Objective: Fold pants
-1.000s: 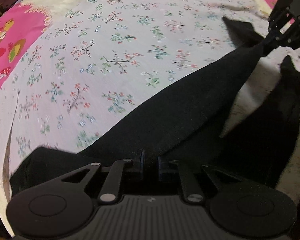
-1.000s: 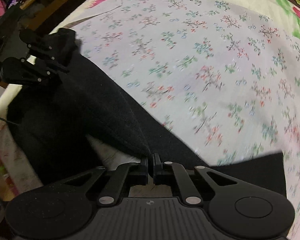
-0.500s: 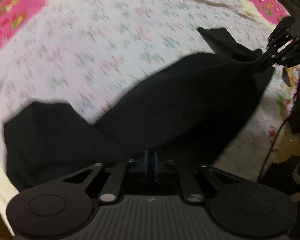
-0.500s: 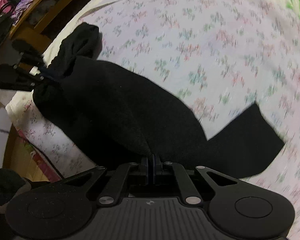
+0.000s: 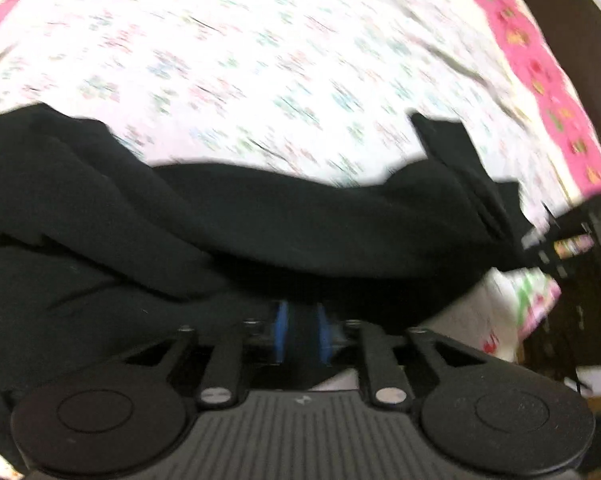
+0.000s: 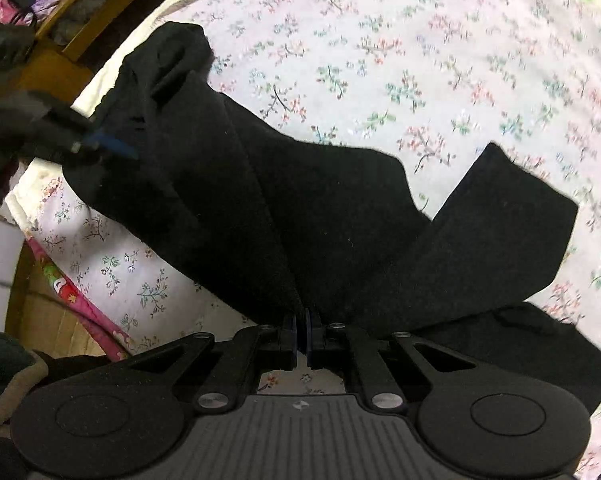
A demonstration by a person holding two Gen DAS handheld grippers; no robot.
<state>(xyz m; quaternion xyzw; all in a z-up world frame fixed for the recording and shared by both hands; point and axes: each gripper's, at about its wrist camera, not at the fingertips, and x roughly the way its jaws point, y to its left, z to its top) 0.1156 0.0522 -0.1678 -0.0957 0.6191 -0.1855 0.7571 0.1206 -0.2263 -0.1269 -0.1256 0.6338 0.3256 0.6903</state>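
My left gripper [image 5: 300, 330] and right gripper [image 6: 301, 334] each pinch the black pants [image 6: 320, 216] (bunched) near the floral bedsheet's [image 6: 440, 60] edge

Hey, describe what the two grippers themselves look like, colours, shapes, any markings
Both match. The left gripper and right gripper are matte black, with a grey ribbed body bearing a small logo, two round black discs at the sides, angled link arms with silver screw heads, and blue pads inside the jaws. No cables or sleeves show.
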